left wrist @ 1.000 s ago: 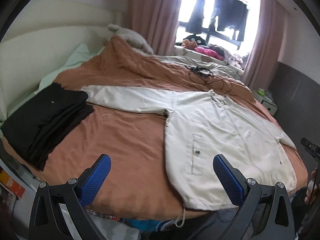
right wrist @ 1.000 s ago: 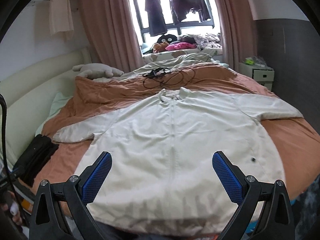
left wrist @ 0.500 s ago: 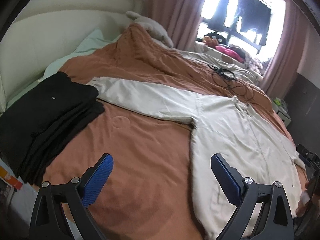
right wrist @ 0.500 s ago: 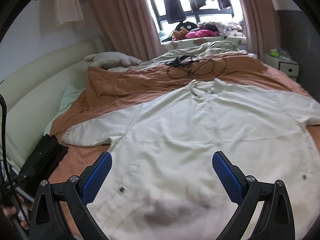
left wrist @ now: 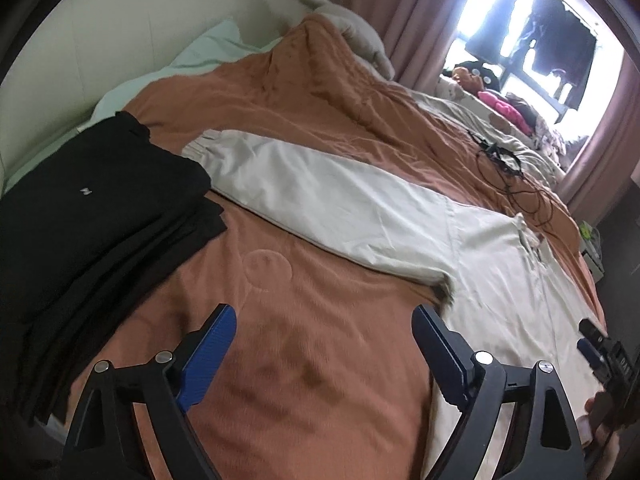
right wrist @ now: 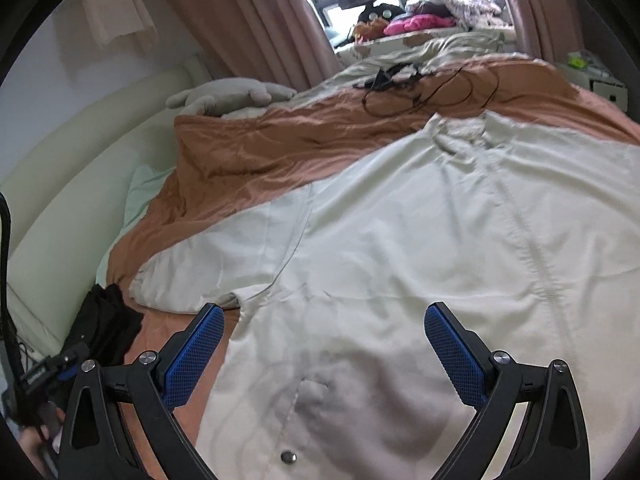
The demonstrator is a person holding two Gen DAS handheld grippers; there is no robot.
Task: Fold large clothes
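A cream jacket (right wrist: pixel 400 248) lies spread flat, front up, on the rust-brown bed cover (left wrist: pixel 304 320). Its long sleeve (left wrist: pixel 320 200) stretches left toward a pile of black clothes (left wrist: pixel 80 216). My left gripper (left wrist: pixel 324 336) hovers over bare cover just left of the jacket's side, near the armpit; its jaws are closing with nothing between them. My right gripper (right wrist: pixel 324 332) stands open low over the jacket's front, close to the cloth, and holds nothing. The jacket's right sleeve is out of view.
Black cables (right wrist: pixel 420 88) lie on the cover beyond the collar. A grey plush toy (right wrist: pixel 232 94) rests by the cream headboard (left wrist: pixel 132 40). A mint pillow (left wrist: pixel 192 60) sits at the bed's head. Clothes pile on the window sill (right wrist: pixel 420 20); a nightstand (right wrist: pixel 596 76) stands right.
Both grippers have moved forward and down toward the bed, so the jacket fills more of each view. The left gripper's jaws have narrowed slightly. The jacket itself has not moved.
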